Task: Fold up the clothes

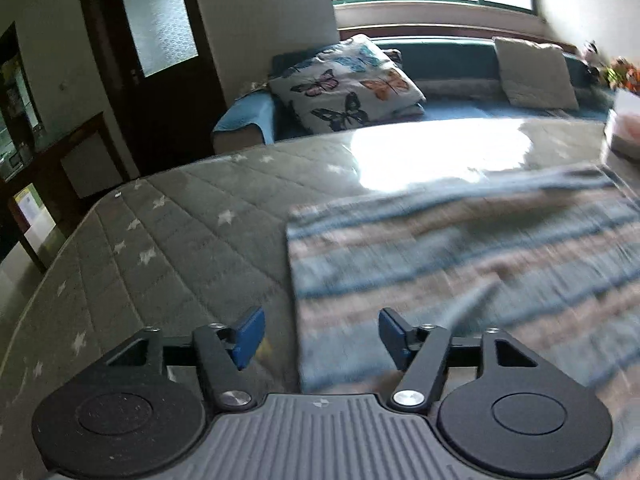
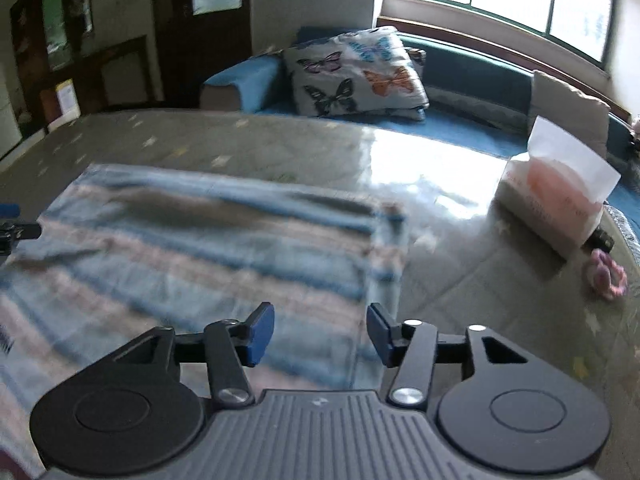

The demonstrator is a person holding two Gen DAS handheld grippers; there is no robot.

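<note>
Blue pads on my left tool and right tool stand apart, nothing between them. Striped blue-pink cloth garment lies flat on grey star-quilted mattress, both tools above its near edge. Risk: w/ everything blurred, next pinch may miss a corner or grab quilting too, so fold skews.
</note>
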